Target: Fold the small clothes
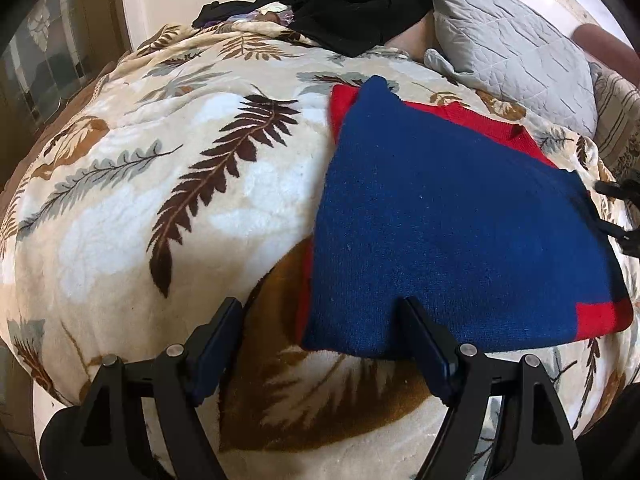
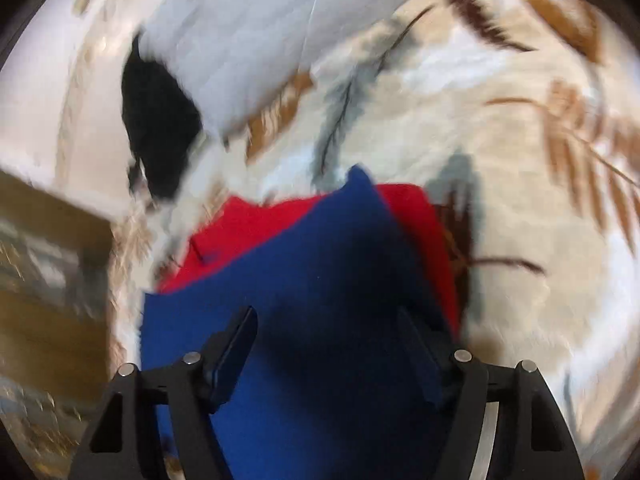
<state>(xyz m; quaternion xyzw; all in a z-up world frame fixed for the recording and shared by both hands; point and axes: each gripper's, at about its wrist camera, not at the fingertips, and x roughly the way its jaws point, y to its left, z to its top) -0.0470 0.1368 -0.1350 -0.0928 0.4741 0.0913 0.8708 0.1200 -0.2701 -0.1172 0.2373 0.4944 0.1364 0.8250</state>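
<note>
A small knitted garment [image 1: 440, 220], blue on top with red showing at its far edge and near right corner, lies folded flat on a leaf-print blanket [image 1: 160, 200]. My left gripper [image 1: 320, 304] is open at the garment's near left corner. One finger is over the blue cloth and the other over the blanket. My right gripper [image 1: 618, 214] shows at the garment's right edge. In the blurred right wrist view, the right gripper [image 2: 326, 312] stands open over the blue cloth [image 2: 320, 260], with nothing pinched between its pads.
A grey quilted pillow [image 1: 512, 40] and a heap of black clothes [image 1: 352, 0] lie at the far end of the bed. The blanket stretches wide to the left of the garment. A wooden cabinet [image 2: 48, 280] stands beside the bed.
</note>
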